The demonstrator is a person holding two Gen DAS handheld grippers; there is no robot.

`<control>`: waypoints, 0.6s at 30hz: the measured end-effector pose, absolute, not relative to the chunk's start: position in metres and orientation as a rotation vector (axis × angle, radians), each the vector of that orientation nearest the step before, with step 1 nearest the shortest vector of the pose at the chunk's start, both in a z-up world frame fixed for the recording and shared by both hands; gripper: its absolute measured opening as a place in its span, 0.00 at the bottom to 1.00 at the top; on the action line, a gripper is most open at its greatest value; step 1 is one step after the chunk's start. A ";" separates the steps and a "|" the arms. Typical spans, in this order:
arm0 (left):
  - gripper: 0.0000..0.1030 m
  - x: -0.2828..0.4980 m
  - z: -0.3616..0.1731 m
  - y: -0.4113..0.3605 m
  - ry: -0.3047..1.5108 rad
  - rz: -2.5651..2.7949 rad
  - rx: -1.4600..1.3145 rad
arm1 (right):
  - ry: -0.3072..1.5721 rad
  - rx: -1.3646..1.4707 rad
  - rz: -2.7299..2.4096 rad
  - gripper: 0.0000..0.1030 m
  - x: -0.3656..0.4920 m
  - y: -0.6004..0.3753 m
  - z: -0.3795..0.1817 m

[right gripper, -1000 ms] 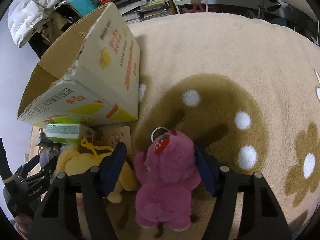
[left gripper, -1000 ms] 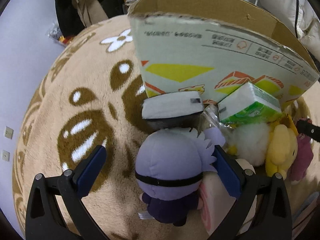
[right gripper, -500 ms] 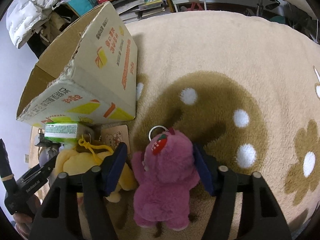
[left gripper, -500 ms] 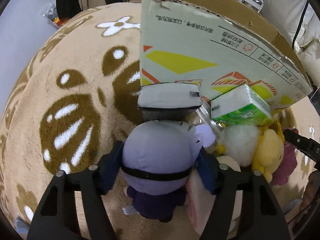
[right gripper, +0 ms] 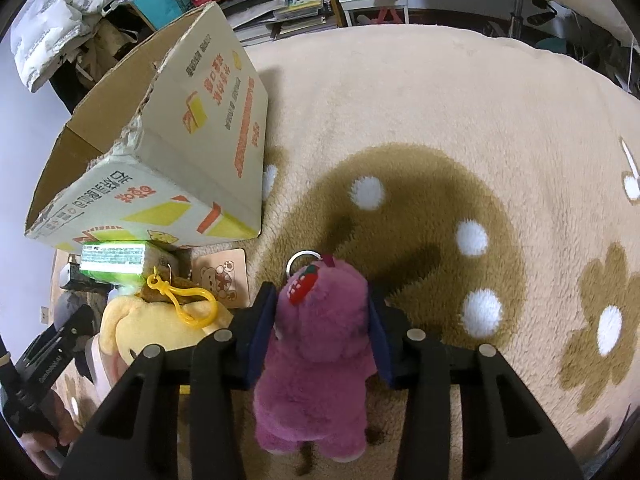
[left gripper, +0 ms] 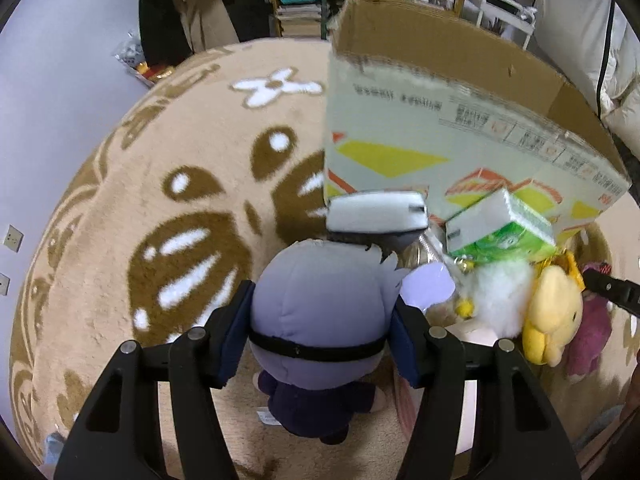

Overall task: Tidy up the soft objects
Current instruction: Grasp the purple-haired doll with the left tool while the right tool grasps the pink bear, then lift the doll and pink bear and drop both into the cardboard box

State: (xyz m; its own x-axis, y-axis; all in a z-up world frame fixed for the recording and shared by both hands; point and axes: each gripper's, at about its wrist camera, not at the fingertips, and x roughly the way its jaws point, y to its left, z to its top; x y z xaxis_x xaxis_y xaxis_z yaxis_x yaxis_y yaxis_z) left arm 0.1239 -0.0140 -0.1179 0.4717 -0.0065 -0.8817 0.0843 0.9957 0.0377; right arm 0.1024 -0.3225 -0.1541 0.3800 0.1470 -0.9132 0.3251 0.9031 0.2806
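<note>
My left gripper [left gripper: 320, 312] is shut on a lavender-headed plush doll [left gripper: 320, 304] with a dark body, its pads pressing both sides of the head. My right gripper [right gripper: 320, 320] is shut on a magenta plush bear [right gripper: 320, 344] with a strawberry tag and a key ring. A large open cardboard box [left gripper: 460, 120] lies on its side just ahead; it also shows in the right wrist view [right gripper: 160, 152]. A yellow plush [right gripper: 152, 320] with a yellow clip lies left of the magenta bear.
A green tissue pack [left gripper: 500, 228], a white fluffy plush [left gripper: 500, 296], a white-and-black cap-like item [left gripper: 376, 212] and a wooden bear card [right gripper: 220, 276] lie by the box. The beige rug [right gripper: 440, 120] with brown patterns spreads right. Shelves and clothes stand behind.
My left gripper has closed from wide open onto the lavender doll's head. My right gripper has tightened on the magenta bear. Both views have shifted slightly.
</note>
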 end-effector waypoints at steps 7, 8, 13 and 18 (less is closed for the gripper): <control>0.59 0.102 -0.085 -0.015 0.944 -0.045 0.095 | 1.084 0.477 -0.072 0.44 0.086 -0.322 -0.128; 0.59 0.097 -0.079 -0.015 0.915 -0.041 0.099 | 1.054 0.467 -0.061 0.44 0.081 -0.319 -0.119; 0.59 0.077 -0.049 -0.007 0.782 -0.046 0.074 | 0.906 0.441 -0.006 0.44 0.061 -0.310 -0.083; 0.59 0.059 -0.020 0.000 0.645 -0.045 0.063 | 0.741 0.372 0.034 0.44 0.041 -0.295 -0.048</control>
